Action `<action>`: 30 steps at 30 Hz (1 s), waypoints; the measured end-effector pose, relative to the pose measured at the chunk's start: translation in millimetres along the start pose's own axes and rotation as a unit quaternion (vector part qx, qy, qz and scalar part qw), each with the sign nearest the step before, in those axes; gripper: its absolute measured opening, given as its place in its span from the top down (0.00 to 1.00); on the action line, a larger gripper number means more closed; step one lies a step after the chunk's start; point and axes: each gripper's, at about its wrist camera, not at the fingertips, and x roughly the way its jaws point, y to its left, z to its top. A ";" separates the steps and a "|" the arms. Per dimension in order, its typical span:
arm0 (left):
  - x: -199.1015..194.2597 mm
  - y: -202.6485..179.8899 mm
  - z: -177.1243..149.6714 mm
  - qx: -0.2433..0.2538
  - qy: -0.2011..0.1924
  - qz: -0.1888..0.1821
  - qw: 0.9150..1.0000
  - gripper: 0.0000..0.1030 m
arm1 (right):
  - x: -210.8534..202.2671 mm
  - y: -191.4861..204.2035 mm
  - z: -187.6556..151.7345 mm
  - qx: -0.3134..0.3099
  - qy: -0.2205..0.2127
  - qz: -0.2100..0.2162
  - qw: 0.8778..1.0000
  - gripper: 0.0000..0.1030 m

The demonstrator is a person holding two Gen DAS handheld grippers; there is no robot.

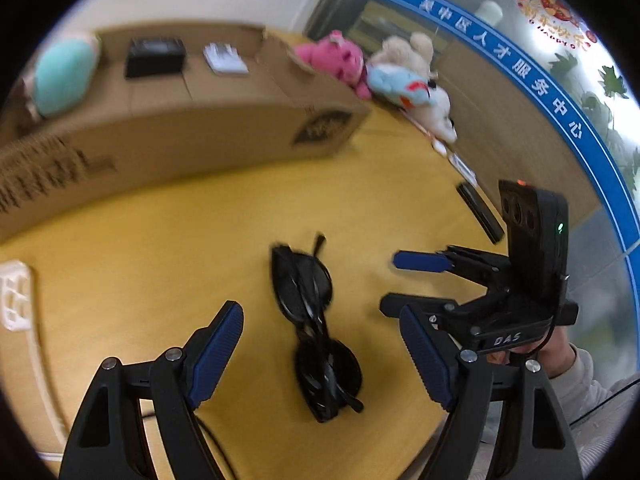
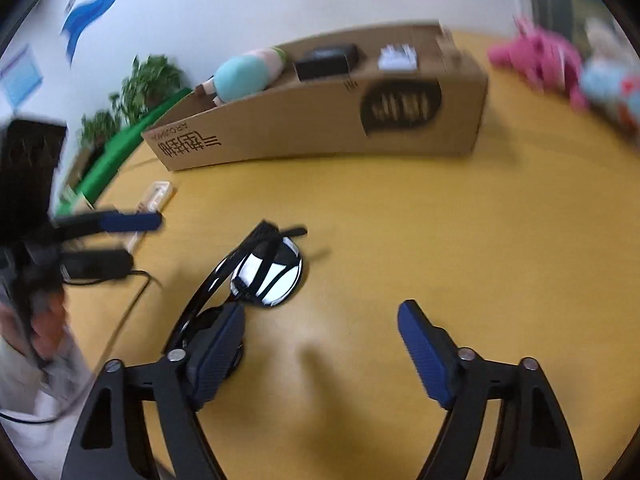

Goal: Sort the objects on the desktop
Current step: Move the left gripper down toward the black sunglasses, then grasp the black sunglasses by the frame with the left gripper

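Observation:
Folded black sunglasses (image 1: 314, 328) lie on the yellow table (image 1: 160, 256), between and just beyond my left gripper's (image 1: 322, 354) open fingers. My right gripper (image 1: 394, 282) shows at the right of the left wrist view, open and empty, beside the glasses. In the right wrist view the sunglasses (image 2: 264, 272) lie at the left, next to the left finger of my open right gripper (image 2: 320, 344). My left gripper (image 2: 120, 240) appears at the far left there. A long cardboard box (image 2: 320, 120) behind holds a teal plush (image 2: 244, 76), a black case (image 2: 326, 62) and a white item (image 2: 398, 58).
Pink, cream and blue plush toys (image 1: 372, 68) lie at the table's far edge by a glass wall. A black bar (image 1: 480, 212) lies near that edge. A white object (image 1: 16, 296) sits at the left. A black cable (image 2: 132, 300) crosses the table. Potted plants (image 2: 136, 92) stand behind.

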 end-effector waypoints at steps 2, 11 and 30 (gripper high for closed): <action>9.9 0.5 -3.3 -0.006 0.017 -0.010 1.000 0.24 | 1.8 -1.4 -0.5 0.012 0.004 0.024 1.000 0.29; 32.8 3.3 -22.4 -0.017 0.067 -0.034 0.997 0.62 | 26.9 12.6 16.0 0.042 0.033 0.122 0.991 0.64; 40.4 21.3 -18.2 -0.072 0.065 -0.059 0.994 0.80 | 61.1 38.4 30.4 0.043 0.087 0.169 0.981 0.86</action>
